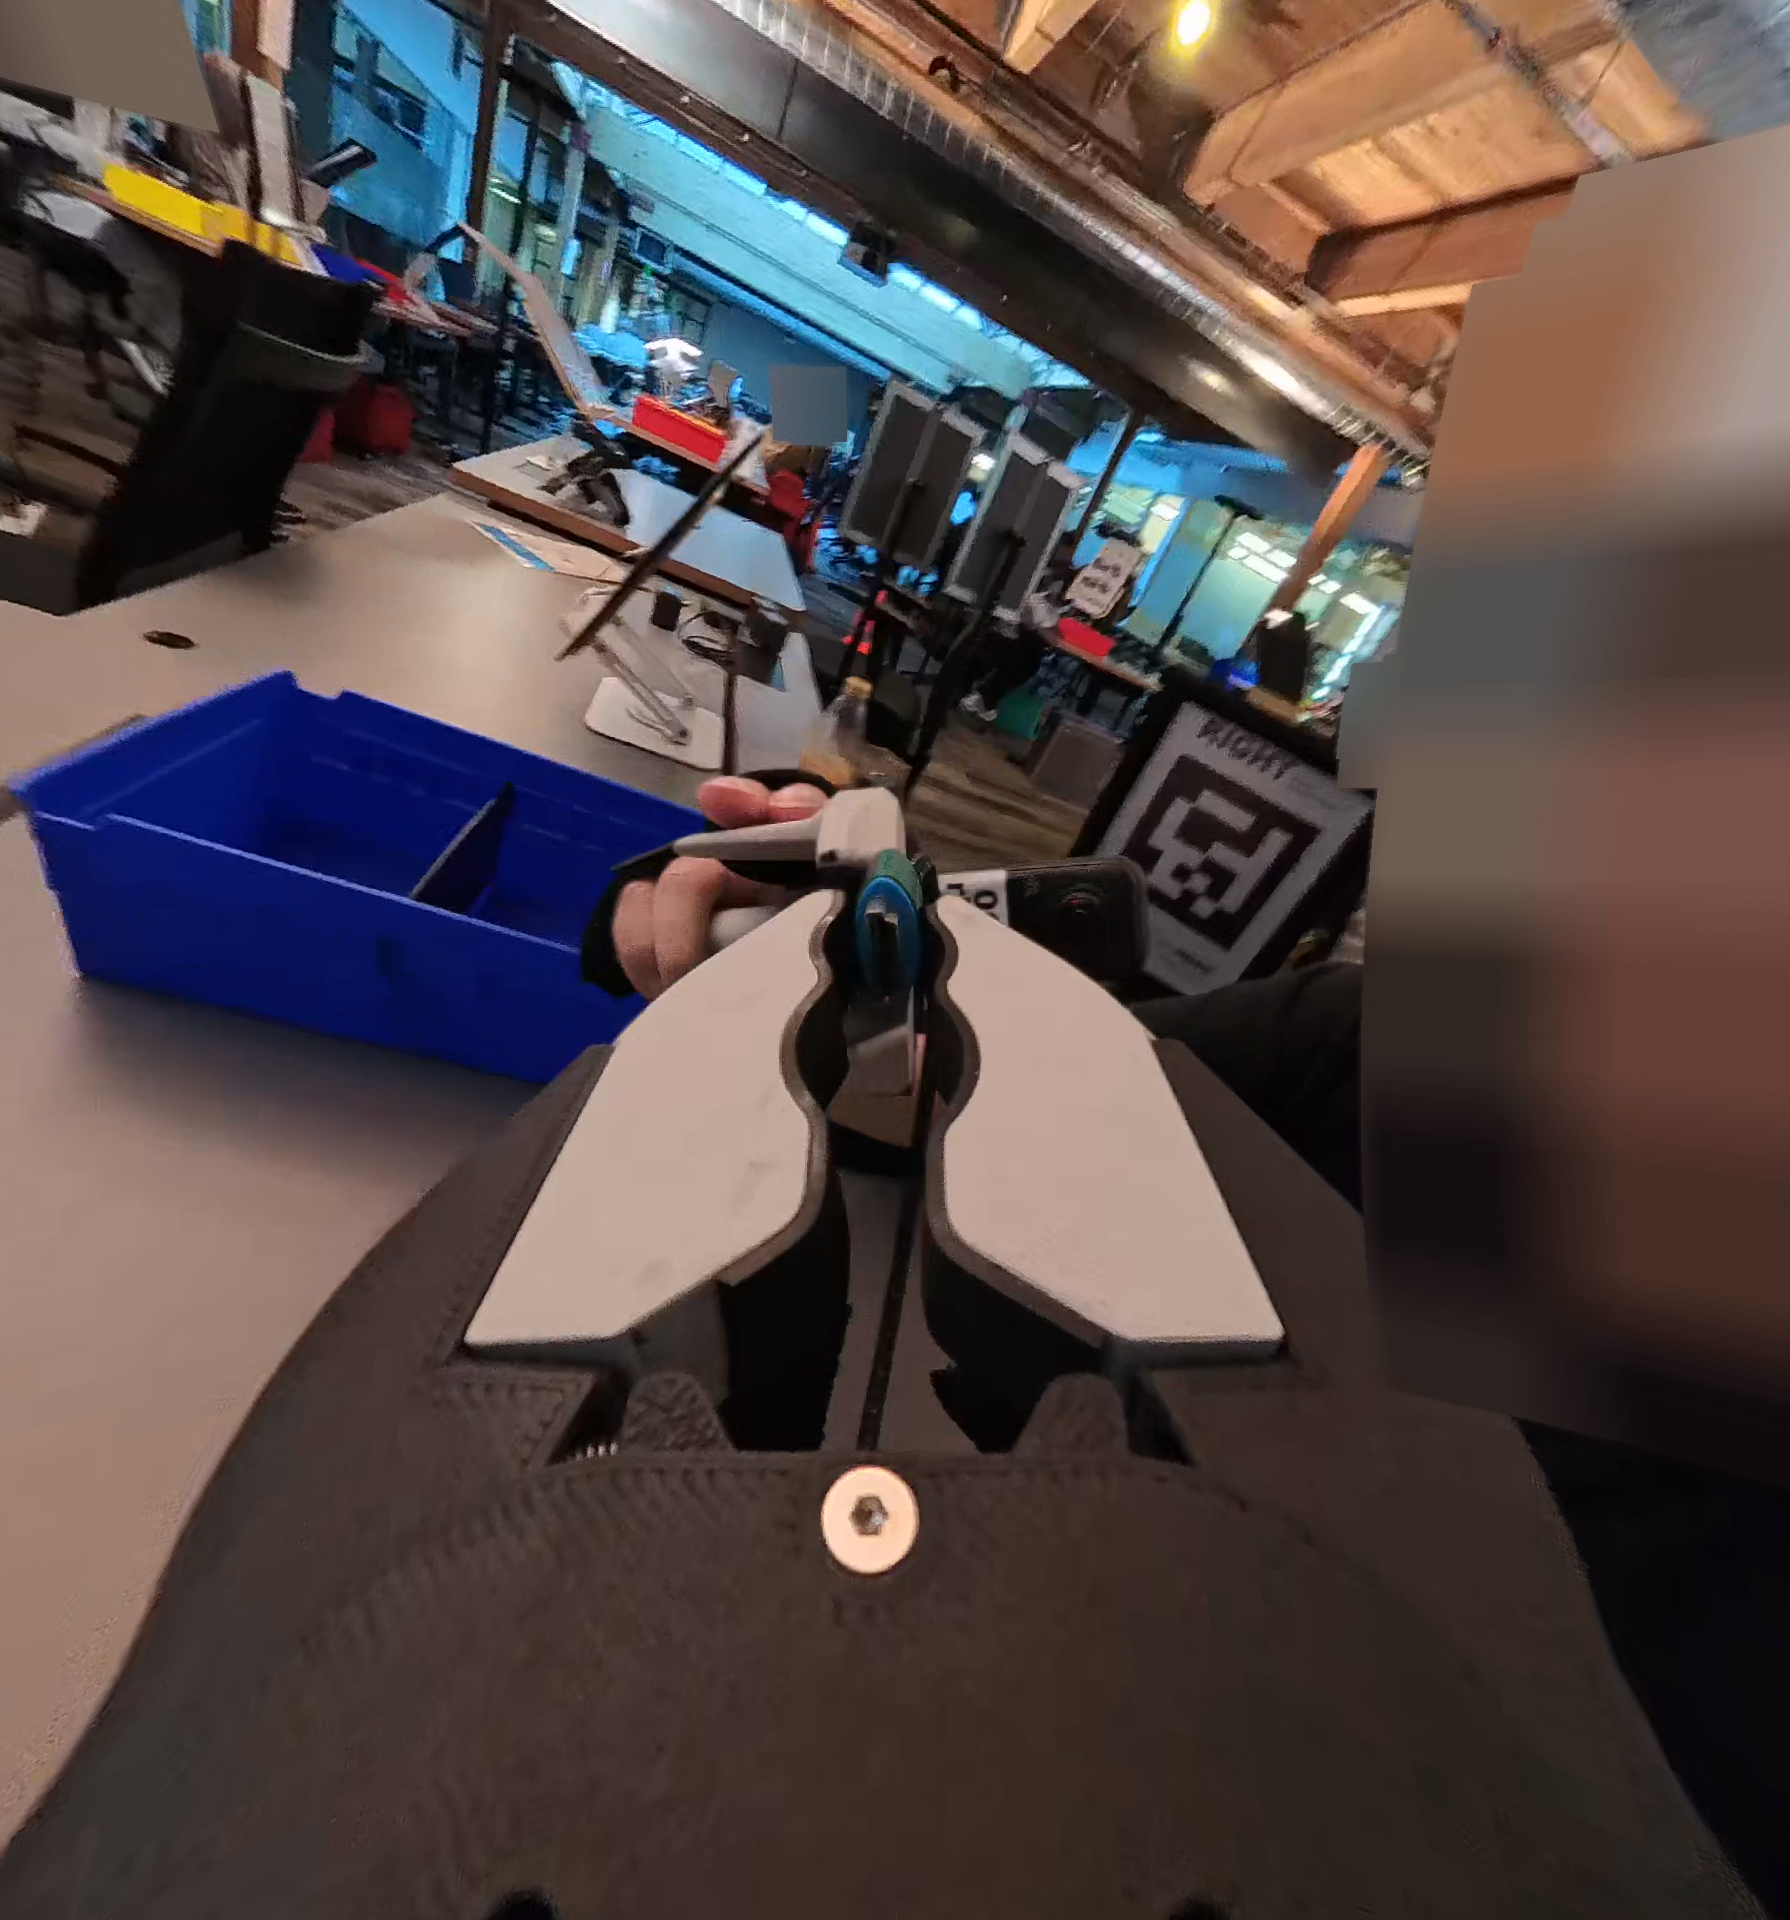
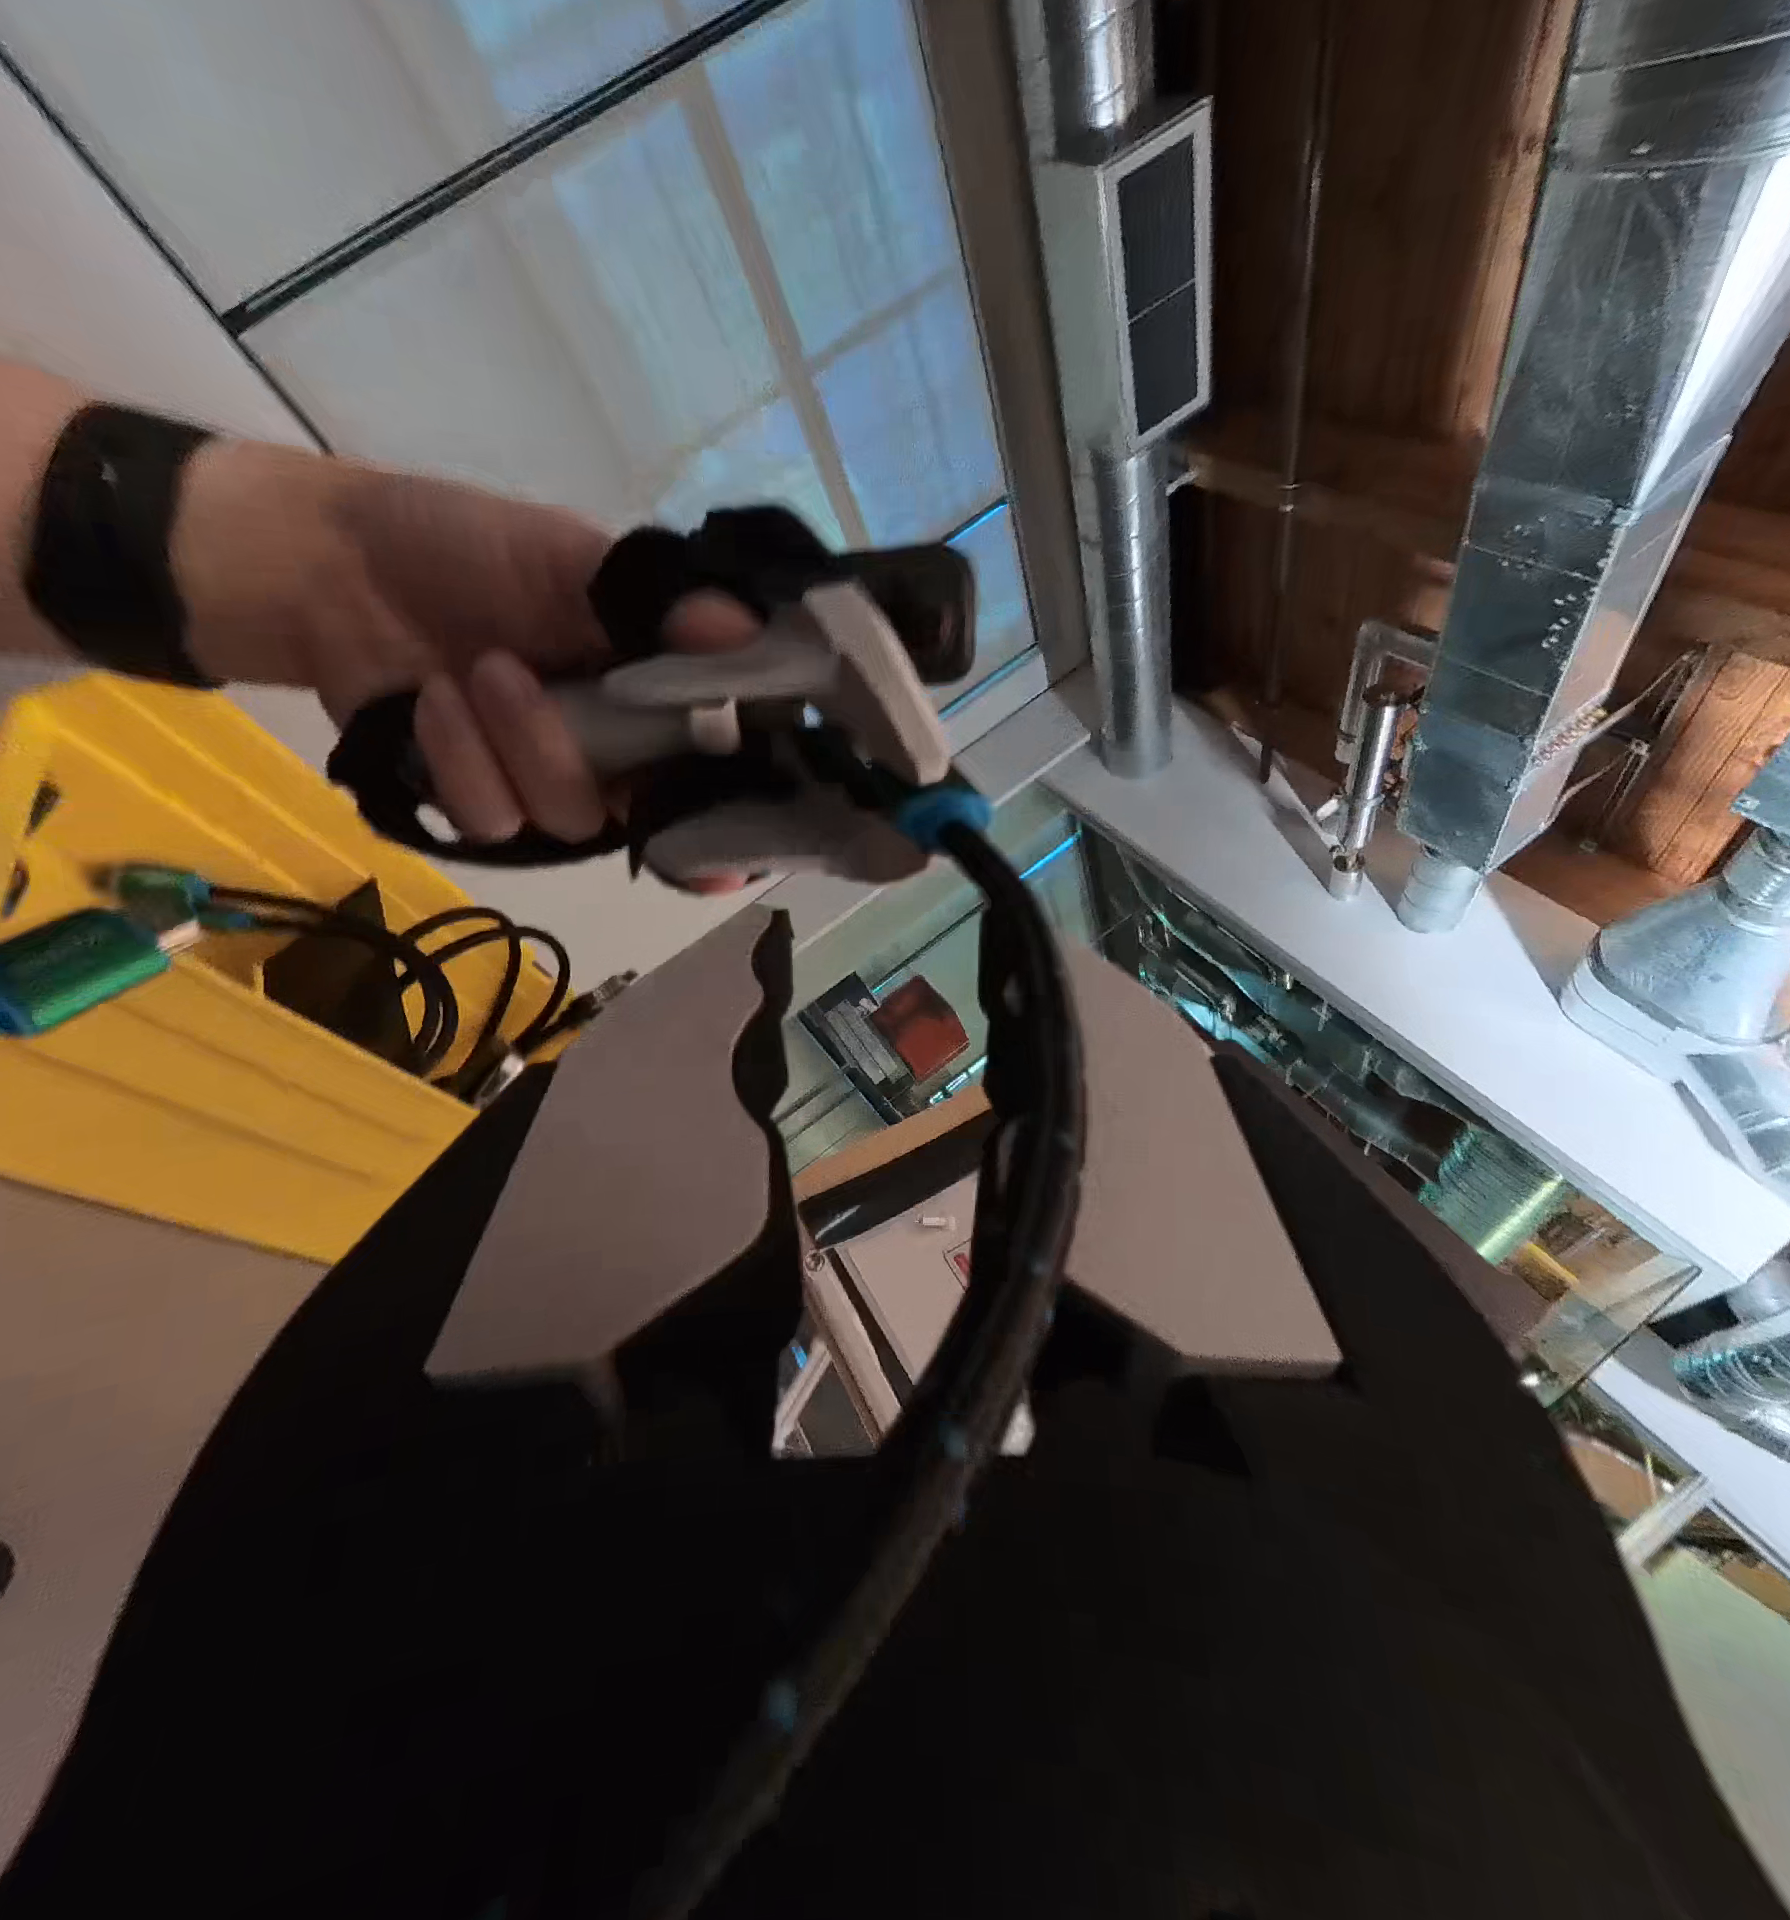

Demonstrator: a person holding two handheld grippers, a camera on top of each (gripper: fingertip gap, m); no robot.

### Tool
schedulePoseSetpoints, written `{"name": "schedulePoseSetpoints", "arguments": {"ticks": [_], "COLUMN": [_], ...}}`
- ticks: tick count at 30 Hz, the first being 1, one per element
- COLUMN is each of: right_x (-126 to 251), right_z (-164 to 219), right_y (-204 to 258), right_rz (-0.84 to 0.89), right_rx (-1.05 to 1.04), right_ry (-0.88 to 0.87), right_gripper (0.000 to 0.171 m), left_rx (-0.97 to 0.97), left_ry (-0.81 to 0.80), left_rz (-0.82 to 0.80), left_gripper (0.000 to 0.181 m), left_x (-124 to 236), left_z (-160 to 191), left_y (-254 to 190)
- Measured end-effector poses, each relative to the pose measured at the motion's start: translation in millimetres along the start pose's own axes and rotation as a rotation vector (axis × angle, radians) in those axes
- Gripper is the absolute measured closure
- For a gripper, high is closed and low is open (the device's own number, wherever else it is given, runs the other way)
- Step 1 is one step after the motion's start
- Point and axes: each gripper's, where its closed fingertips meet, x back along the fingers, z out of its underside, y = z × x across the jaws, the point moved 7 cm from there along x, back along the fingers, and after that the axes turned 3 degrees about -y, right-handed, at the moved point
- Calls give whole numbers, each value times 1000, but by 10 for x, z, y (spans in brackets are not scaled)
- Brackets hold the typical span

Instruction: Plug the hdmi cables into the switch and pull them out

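HDMI cable, black and thick with a blue collar behind its plug [image 2: 1036, 1039], hangs in the air between the two tools, well above the grey bench [image 1: 195, 1195]. The left gripper [image 1: 886, 914] has its pale grey fingers [image 1: 683, 1143] clamped on the plug end, right at the blue collar. The right gripper [image 2: 922, 945] has its fingers [image 2: 642, 1143] apart, and the cable loops loosely through the gap, close to one side. No switch shows in either view, so I cannot say where the port is.

The main risk, to my eye, is the grip: the plug is held near the very tips, and the stiff cable could twist it askew or lever it out once it is pushed at a port. The loop through the right fingers could also snag or drag.

A blue plastic bin with a divider [image 1: 247, 894] sits on the bench just beyond. A yellow plastic bin [image 2: 143, 1091] holds more coiled black leads, and a green-and-blue plug [image 2: 49, 977] juts over its edge. Neither bin blocks the cable for now.
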Motion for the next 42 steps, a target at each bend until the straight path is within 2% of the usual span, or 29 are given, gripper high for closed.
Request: {"name": "schedulePoseSetpoints", "arguments": {"ticks": [1,4,9,26,29,31,33,35,38,42], "right_x": [-11,-19,-6,-6,-2,9,44,107,263,499], "right_z": [-27,-57,-41,29,69,82,83,82,49,42], "right_y": [-19,-103,-127,-106,-110,-129,-217,-384,-675,-1013], "right_rz": [13,57,-48,-123,-167,-181,-167,-145,-128,-114], "right_rx": [-17,-26,-26,-108,-151,-142,-138,-147,-158,-178], "right_ry": [14,46,74,109,149,166,171,190,221,281], "right_gripper": [138,141,155,163,164,163,163,163,163,163], "left_rx": [33,84,122,130,124,74,-33,-159,-253,-166], "left_ry": [-6,-5,20,74,92,108,132,185,299,384], "left_rz": [21,19,0,-63,-101,-168,-316,-494,-632,-826], "left_gripper": [171,171,171,170,165,160,130,120,116,115], "left_x": [6,20,19,-4,-3,0,44,113,117,135], "left_z": [3,16,44,112,132,121,84,68,198,758], "left_y": [16,66,91,185,228,250,258,229,85,-17]}}
